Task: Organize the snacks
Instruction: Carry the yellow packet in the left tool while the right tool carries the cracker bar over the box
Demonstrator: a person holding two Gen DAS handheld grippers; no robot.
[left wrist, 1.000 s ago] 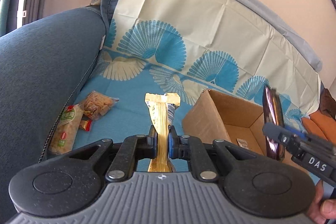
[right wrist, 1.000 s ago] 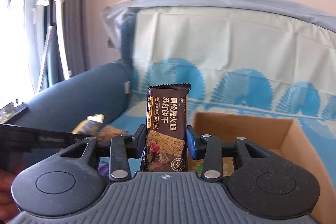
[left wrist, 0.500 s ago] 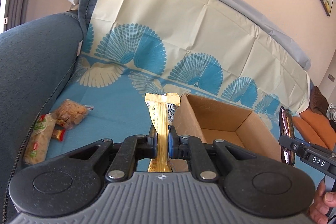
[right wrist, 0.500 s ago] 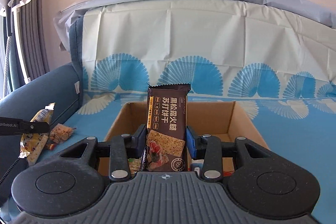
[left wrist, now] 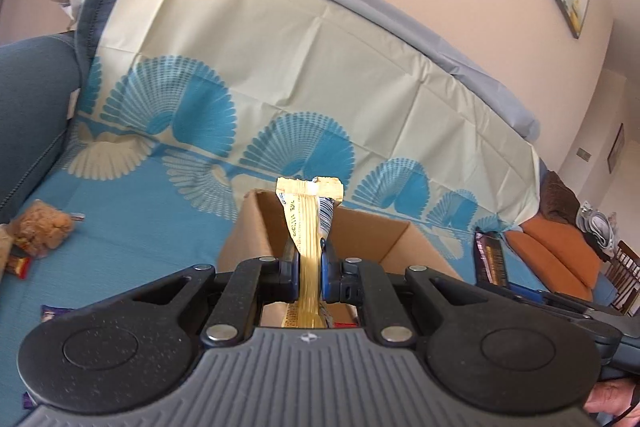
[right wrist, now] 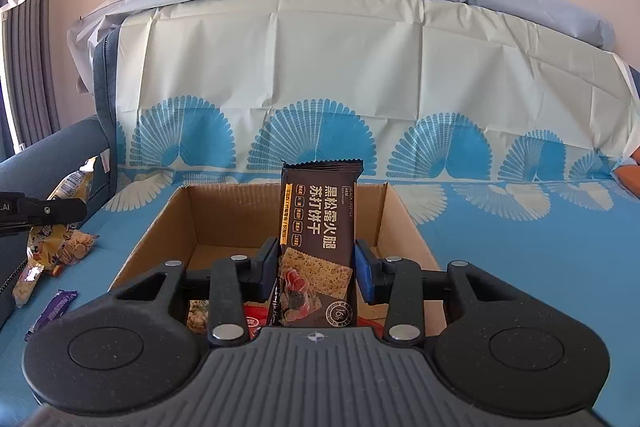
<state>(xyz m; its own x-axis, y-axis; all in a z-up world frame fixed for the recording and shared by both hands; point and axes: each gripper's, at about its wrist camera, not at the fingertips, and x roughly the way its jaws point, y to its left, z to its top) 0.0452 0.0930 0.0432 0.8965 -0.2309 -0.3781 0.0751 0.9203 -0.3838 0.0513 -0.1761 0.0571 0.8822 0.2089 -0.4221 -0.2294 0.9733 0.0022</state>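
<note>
A: While the left claw (left wrist: 309,273) hangs over the near edge of the cardboard box (left wrist: 362,233), what is it pinching?

B: A yellow snack packet (left wrist: 308,227), squeezed edge-on between both fingers, with its crimped top standing upright above them.

A: And the right claw (right wrist: 316,269)?

B: It is closed on a dark brown cracker pack (right wrist: 318,239), held upright with the printed face toward the camera, right above the open box (right wrist: 176,223).

A: Where does the box sit?

B: On the blue fan-patterned cover (right wrist: 500,247) spread over the sofa seat and backrest. Inside it, at the near end, a few packets show under the right claw: a red one (right wrist: 256,317) and a pale speckled one (right wrist: 198,313).

A: Anything loose outside the box?

B: In the right view, a clear bag of small biscuits (right wrist: 78,247) lies by the sofa arm (right wrist: 40,167), and a purple wrapper (right wrist: 56,305) lies nearer the camera. The left view shows that same biscuit bag (left wrist: 42,233) at the far left.

A: Can each claw see the other?

B: Yes; the right claw's brown pack (left wrist: 490,259) shows at the right of the left view.
</note>
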